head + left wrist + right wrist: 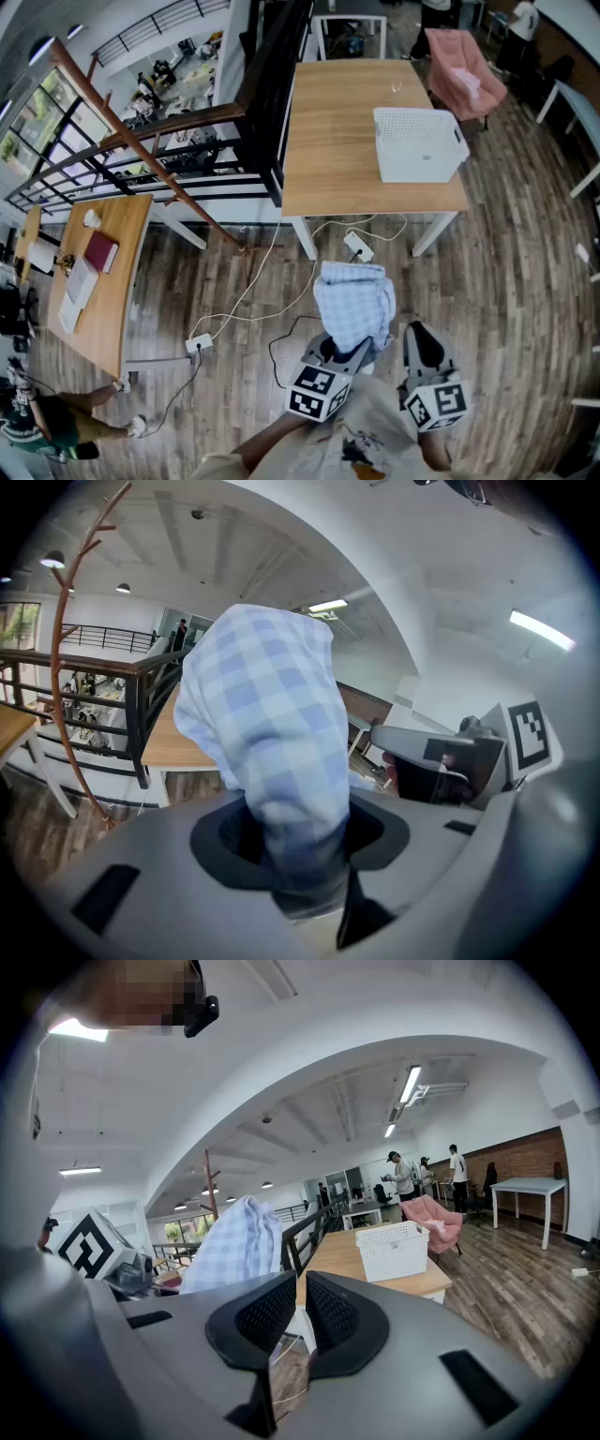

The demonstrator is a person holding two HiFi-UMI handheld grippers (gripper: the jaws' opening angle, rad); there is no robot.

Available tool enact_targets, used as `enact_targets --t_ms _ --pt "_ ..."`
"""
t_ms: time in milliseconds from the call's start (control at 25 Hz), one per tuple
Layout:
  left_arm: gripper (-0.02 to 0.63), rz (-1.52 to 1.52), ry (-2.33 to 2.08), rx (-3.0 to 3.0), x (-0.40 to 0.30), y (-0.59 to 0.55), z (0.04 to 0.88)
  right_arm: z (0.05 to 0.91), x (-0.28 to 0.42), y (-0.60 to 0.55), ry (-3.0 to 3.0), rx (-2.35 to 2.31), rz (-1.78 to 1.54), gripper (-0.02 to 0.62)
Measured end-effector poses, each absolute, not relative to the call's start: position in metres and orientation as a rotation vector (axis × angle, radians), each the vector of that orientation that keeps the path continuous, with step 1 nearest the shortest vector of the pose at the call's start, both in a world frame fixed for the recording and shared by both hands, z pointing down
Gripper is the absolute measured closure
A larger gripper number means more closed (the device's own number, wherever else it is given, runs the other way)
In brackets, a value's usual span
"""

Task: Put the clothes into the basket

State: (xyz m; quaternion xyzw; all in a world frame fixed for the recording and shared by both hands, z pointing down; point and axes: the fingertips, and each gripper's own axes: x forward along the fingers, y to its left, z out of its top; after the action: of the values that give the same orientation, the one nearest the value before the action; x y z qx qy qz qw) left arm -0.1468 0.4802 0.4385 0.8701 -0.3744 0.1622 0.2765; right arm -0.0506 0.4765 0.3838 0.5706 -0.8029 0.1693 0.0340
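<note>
Left gripper (345, 353) clamping checked cloth (354, 300), basket (419, 142) near table (328, 141) edge

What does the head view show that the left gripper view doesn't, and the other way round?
Only the head view: the white basket and the power strip with its cables on the floor.
Only the left gripper view: the left gripper clamped on the bunched end of the blue checked cloth, and the ceiling lights.
Both: that cloth, the wooden table and the black railing.
</note>
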Motion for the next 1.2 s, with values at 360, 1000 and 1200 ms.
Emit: enact_targets --t_ms 360,1000,1200 --pt "0.434 0.434 -0.979 2.357 -0.135 0.492 0.433 0.382 -0.050 0.484 -2.475 1.722 0.519 0.546" --pt "0.434 0.356 -1.008 2.313 -0.203 0.474 0.435 0.379 -0.114 0.462 -2.519 1.689 0.600 0.545" --pt "0.434 0.353 -0.984 2.319 -0.219 0.465 0.442 0.383 -0.131 0.454 -2.507 1.713 0.600 0.545"
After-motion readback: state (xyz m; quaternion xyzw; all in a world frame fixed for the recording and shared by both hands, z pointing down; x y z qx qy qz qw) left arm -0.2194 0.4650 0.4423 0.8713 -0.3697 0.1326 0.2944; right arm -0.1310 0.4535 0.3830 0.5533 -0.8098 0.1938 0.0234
